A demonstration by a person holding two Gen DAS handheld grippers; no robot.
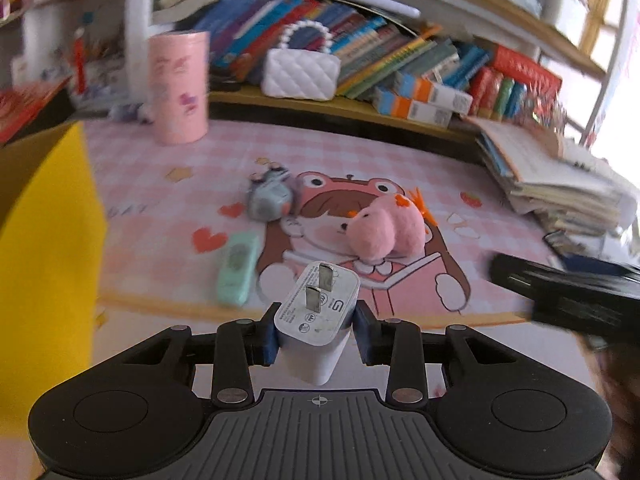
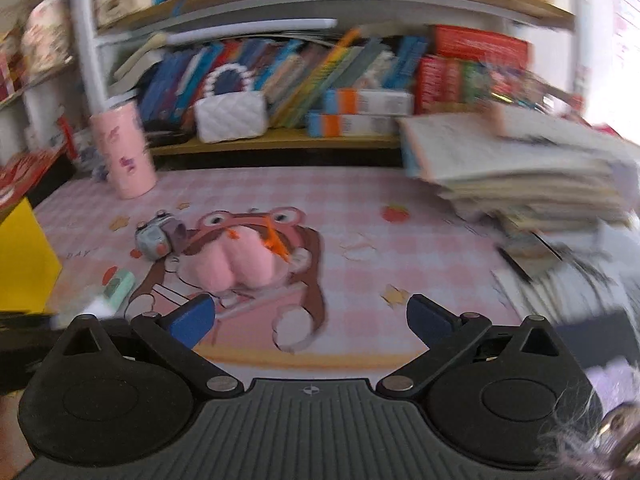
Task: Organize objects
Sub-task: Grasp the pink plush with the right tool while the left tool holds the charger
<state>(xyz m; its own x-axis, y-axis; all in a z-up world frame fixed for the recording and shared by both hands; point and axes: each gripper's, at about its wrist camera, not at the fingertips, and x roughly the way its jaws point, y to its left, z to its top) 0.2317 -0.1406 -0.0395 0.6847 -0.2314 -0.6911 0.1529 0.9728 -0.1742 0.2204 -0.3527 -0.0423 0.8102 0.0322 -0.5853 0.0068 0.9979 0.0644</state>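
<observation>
My left gripper (image 1: 318,333) is shut on a white charger plug (image 1: 316,312), whose two metal prongs point up and away from me, above the pink cartoon desk mat (image 1: 160,200). On the mat beyond it lie a pink plush toy (image 1: 386,228), a small grey toy (image 1: 269,196) and a mint green case (image 1: 238,268). My right gripper (image 2: 312,320) stands open over the mat with nothing between its blue pads. The pink plush toy (image 2: 236,266) lies just ahead of it, with the grey toy (image 2: 158,238) and the mint case (image 2: 118,286) to the left. The right gripper's black body (image 1: 568,292) shows at the right of the left wrist view.
A yellow box (image 1: 44,248) stands at the mat's left edge. A pink cylinder (image 1: 179,88) and a white quilted purse (image 1: 300,72) stand at the back below shelves of books. A stack of books and papers (image 2: 520,172) fills the right side.
</observation>
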